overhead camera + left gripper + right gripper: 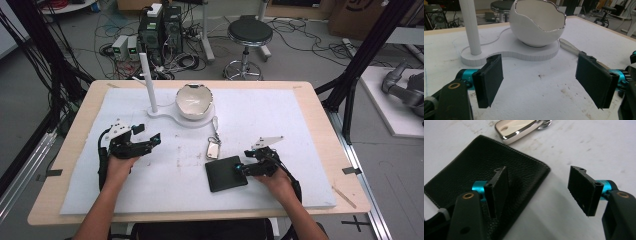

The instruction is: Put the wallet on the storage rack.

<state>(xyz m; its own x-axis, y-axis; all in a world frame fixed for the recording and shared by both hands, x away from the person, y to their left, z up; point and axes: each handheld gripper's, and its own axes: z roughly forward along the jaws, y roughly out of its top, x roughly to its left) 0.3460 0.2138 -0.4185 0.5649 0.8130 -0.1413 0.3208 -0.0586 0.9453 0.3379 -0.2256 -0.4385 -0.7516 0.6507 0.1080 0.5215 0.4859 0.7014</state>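
A black leather wallet [225, 174] [471, 172] lies flat on the white mat, near the front. My right gripper [239, 168] [541, 192] is open and low over the wallet's right edge. One jaw is above the leather, the other above bare mat, and nothing is held. A silver key fob [213, 149] [515, 128] on a strap lies just beyond the wallet. My left gripper [148, 134] [544, 82] is open and empty over the mat, facing a white eggshell-shaped bowl [194, 100] [537, 22].
The bowl sits on a flat white base [167, 116] [534, 53] that also carries an upright white post [148, 82] [470, 27]. The fob's strap [570, 47] runs toward the base. The white mat [280, 120] covers most of a wooden table [75, 130].
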